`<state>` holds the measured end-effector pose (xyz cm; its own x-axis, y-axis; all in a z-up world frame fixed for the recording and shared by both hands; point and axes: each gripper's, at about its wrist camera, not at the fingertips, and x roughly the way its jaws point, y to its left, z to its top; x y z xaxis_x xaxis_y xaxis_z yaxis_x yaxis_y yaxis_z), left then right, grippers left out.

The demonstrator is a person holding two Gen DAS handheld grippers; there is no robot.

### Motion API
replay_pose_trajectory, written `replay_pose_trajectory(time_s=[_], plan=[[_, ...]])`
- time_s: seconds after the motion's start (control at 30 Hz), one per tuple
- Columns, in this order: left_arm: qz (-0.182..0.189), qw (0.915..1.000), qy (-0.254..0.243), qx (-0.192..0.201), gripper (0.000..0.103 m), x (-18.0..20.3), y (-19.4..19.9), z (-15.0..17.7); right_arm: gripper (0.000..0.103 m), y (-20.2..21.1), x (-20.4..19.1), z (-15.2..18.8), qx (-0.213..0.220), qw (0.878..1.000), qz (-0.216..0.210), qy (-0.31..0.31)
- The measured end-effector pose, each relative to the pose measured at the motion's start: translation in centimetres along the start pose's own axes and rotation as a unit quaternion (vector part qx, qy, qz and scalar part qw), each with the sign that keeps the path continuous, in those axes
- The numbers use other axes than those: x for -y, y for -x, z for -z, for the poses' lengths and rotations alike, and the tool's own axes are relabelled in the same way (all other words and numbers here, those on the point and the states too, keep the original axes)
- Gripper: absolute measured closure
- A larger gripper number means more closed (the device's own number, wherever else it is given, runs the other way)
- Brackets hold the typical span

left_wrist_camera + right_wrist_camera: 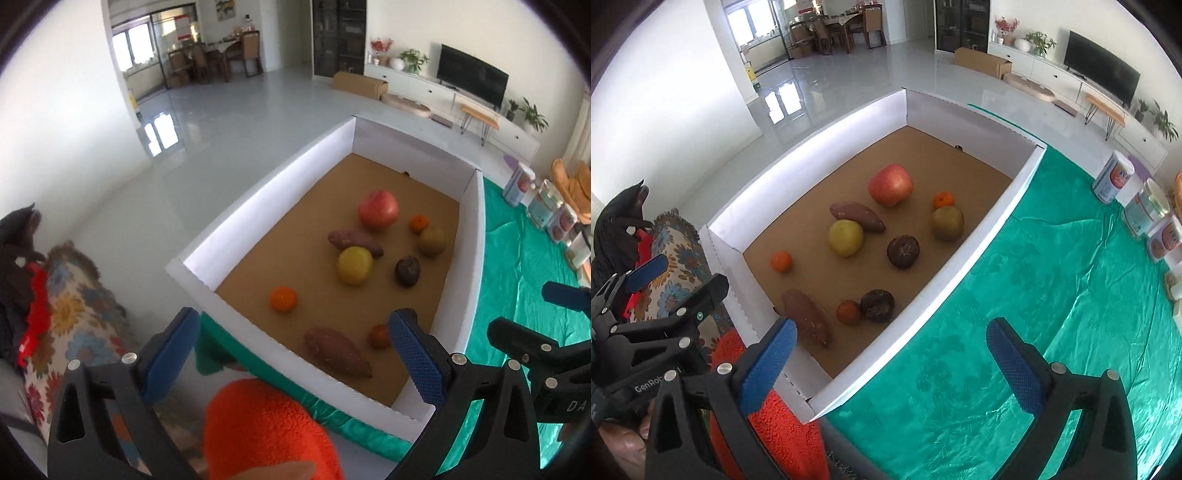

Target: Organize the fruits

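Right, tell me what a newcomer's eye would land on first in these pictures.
First the white-walled cardboard box on the shiny green tablecloth, its brown floor scattered with produce. The big red apple sits toward the far end, a yellow round fruit near the middle, and a long reddish sweet potato at the near wall. The blue-padded left gripper and right gripper hang open and empty in the foreground.

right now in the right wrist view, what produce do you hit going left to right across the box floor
small orange → near sweet potato → yellow pear → red apple → green-brown pear, all on the brown floor of the white box.
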<state>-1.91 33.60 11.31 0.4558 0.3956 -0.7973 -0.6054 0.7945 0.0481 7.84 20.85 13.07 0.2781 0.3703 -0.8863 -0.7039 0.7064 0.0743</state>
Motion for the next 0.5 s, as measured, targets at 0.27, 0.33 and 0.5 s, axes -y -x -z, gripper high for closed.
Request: replay_pose_trajectory(time_s=[0.27,0.33,0.5], plan=[[-0.011,0.9999,-0.007,-0.001,0.001,-0.5,0.4,-0.4,0.001,-0.2,-1.5,-1.4,0.016,0.999,0.023,0.019],[-0.011,0.9999,-0.008,-0.004,0.001,-0.6,0.0,-0.6,0.001,-0.2,-1.8,-1.7,0.016,0.999,0.024,0.025],[-0.013,0.9999,0.001,-0.010,0.001,-1.3,-0.6,-0.6,0.001,-0.4,-1.9,-2.0,0.014,0.999,0.026,0.029]])
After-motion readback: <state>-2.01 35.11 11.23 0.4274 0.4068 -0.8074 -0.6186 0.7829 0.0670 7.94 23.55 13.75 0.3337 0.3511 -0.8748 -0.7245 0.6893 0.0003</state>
